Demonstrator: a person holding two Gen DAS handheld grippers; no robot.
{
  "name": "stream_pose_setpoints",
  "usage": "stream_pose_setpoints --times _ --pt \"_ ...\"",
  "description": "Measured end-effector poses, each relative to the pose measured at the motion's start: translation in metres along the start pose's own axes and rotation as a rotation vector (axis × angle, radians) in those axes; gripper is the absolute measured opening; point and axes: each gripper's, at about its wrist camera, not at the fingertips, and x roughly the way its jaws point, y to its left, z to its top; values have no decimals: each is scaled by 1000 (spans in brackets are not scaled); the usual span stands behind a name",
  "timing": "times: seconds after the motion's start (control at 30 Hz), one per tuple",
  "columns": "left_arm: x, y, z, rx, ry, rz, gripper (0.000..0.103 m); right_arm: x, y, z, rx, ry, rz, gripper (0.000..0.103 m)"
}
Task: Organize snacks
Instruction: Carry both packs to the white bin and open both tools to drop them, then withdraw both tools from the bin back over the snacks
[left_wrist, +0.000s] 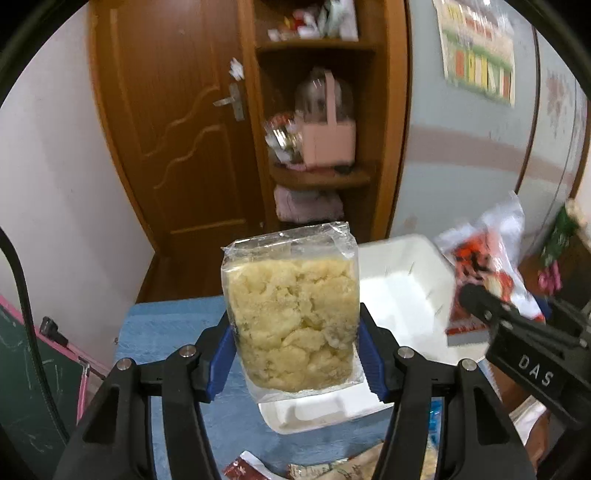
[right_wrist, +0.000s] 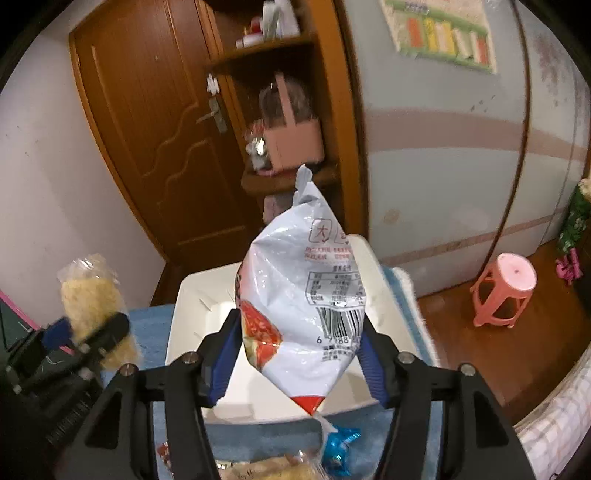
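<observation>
Landmark: the white bin (right_wrist: 373, 266), which stands on the blue cloth (left_wrist: 166, 325); all places below are told from it.
Left gripper (left_wrist: 295, 350): its blue pads (left_wrist: 221, 354) are clamped on the two sides of the clear pack of yellow crumbly snack (left_wrist: 295, 314).
Clear pack, place: it is in the air, upright, at the left of the white bin and over its near left edge; it touches only the pads.
Clear pack, long axis: it stands up and away from the fingers, so the free top end is the far end.
Right gripper (right_wrist: 299, 354): its fingers grip the white and red snack bag (right_wrist: 306, 295) at the lower half.
Snack bag, place: it hangs directly over the open white bin, with the sealed corner pointing down to the inside.
Snack bag, long axis: nearly upright, a little leaned.
Nearer hand: the right one, I judge, because its bag is already above the opening; the left must go more to the right.
Step in hand: I think both packs are carried to the bin for dropping.
Other snacks: some packets (right_wrist: 340, 446) lie on the cloth on the near side of the bin, not yet sorted.
Risk: the two grippers are close over one bin and could bump.
</observation>
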Motion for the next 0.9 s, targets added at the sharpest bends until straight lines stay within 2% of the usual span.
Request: stream_pose_setpoints --times 0.03,0.07,0.13,0.23,0.3,0.4,0.67,0.9 --pt "13 -2 -2 6 25 -3 69 14 -1 0 10 33 16 62" --pt "24 -3 -3 9 48 -2 84 25 -2 0 22 58 26 61" --pt "41 -1 -6 -6 75 17 91 42 -5 -2 54 97 31 63" --pt "58 9 -10 -63 128 -24 92 51 -6 -8 79 131 47 68" --pt "65 17 -13 -107 167 -44 92 46 -5 -13 72 104 41 77" --pt "61 28 -20 -130 168 -32 101 37 -4 -20 58 85 53 80" --pt "14 50 -35 -140 158 -34 103 3 -6 -34 69 108 56 80" --pt "-67 59 -49 -67 73 -29 103 -54 -4 -51 43 86 51 80"
